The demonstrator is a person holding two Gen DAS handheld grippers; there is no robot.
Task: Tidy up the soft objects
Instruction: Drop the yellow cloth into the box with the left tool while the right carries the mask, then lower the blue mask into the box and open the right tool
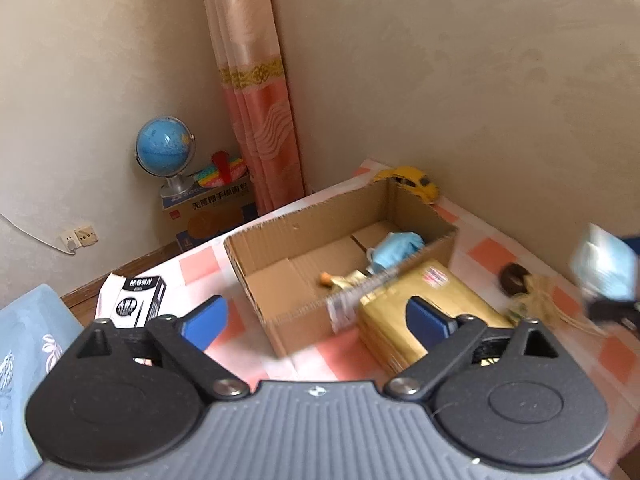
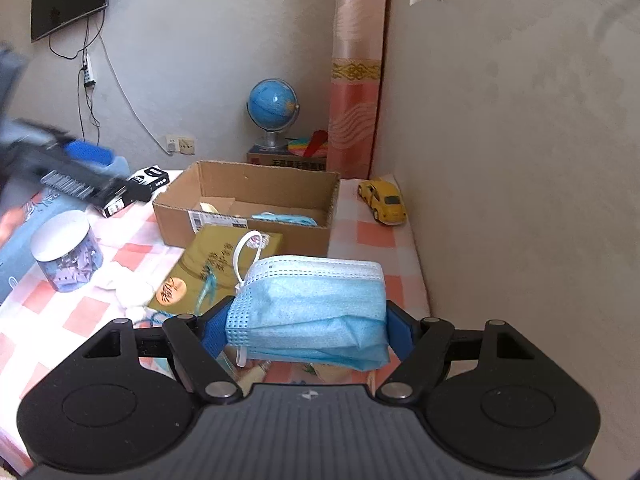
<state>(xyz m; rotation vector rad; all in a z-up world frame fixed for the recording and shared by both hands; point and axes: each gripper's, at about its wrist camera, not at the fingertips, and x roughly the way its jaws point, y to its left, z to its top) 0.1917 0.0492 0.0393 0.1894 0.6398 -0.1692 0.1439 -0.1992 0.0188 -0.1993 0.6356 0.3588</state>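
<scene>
The blue face mask (image 2: 308,312) you are carrying sits folded between the pads of your right gripper (image 2: 308,326), clamped from both sides, its white ear loop (image 2: 248,256) standing up at the left. It hangs above the checked tablecloth (image 2: 372,236), on the near side of the cardboard box (image 2: 248,200). A second blue mask (image 1: 394,250) already lies crumpled inside that box, in its far right corner, beside a small yellowish item (image 1: 344,280) too blurred to name.

Your left gripper (image 1: 316,316) is empty — its blue pads (image 1: 426,318) stand wide apart with nothing between them, above the near edge of the box. A flat gold packet (image 1: 424,296) leans against the box's near wall.

Farther out, a yellow toy car (image 2: 382,202) rests by the wall to the right of the box, a black-and-white carton (image 1: 138,300) lies to its left, and a clear jar (image 2: 66,256) with a white lid stands near it. Beyond the table — a globe (image 2: 273,102) on a box beside the pink curtain (image 2: 354,100).
</scene>
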